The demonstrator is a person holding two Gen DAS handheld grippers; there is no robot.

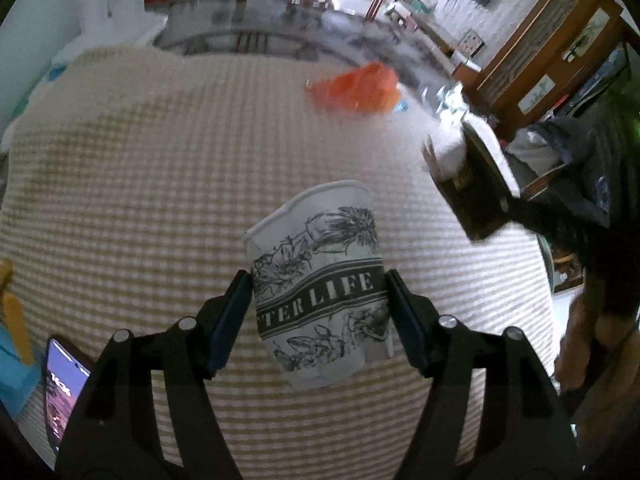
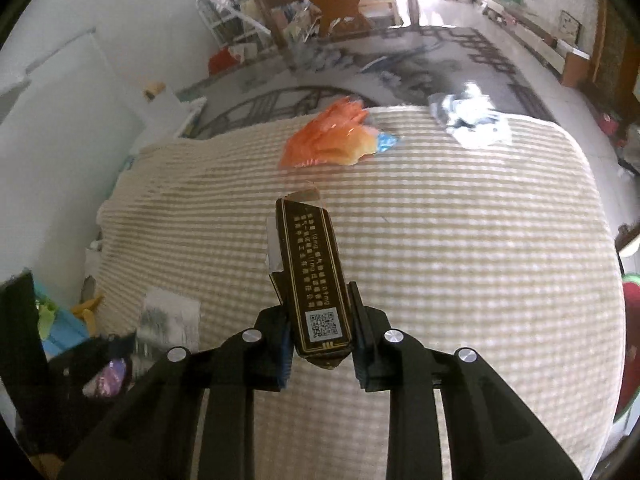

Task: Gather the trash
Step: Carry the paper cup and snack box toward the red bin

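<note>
Left gripper (image 1: pixel 318 312) clamped on paper cup (image 1: pixel 316 280), right gripper (image 2: pixel 318 324) on dark carton (image 2: pixel 310 276), above checked cloth (image 2: pixel 460 260).

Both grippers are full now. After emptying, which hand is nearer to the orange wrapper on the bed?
Probably the right gripper, holding the dark box: the orange wrapper lies straight ahead of it.

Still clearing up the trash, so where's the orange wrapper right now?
In the right wrist view the orange wrapper lies at the checked cloth's far edge, left of the silvery wrapper.
</note>
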